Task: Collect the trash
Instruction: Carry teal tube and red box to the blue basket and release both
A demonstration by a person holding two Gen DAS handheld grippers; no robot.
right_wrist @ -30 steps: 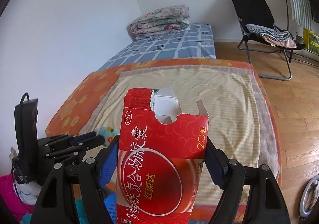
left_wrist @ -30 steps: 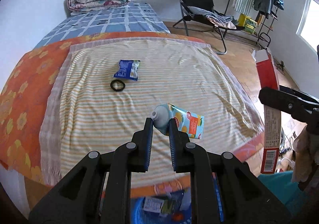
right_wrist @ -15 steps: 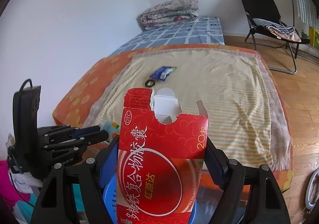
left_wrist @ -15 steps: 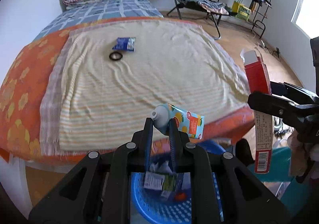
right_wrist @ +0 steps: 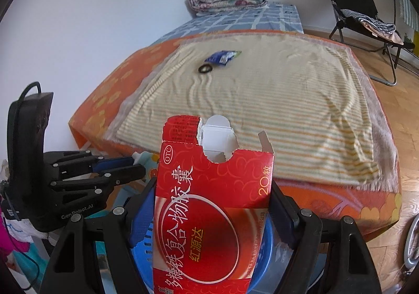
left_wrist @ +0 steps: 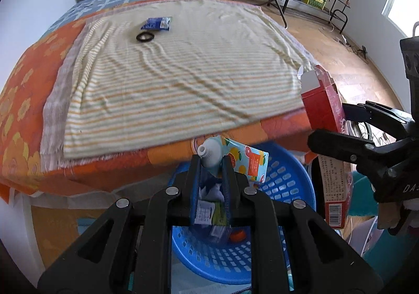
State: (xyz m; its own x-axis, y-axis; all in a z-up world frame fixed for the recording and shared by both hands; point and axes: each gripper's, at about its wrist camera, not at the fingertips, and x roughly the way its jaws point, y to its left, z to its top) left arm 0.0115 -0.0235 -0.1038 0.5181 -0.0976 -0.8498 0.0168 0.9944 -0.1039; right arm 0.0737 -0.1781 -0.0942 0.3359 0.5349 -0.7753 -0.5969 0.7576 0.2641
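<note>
Left wrist view: the left tool [left_wrist: 212, 163] is clamped on a fruit-print pouch [left_wrist: 237, 160] above the blue basket [left_wrist: 288, 181]; the right tool [right_wrist: 210, 205] grips a red carton [right_wrist: 209, 210] beside it. Released off-centre, either could be dropped past the rim.

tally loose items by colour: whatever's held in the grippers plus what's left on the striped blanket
Red: 1, box in the right gripper
Teal: 1, tube in the left gripper
Blue: 1, wrapper on the blanket
Black: 1, ring beside the wrapper
Total: 4
</note>
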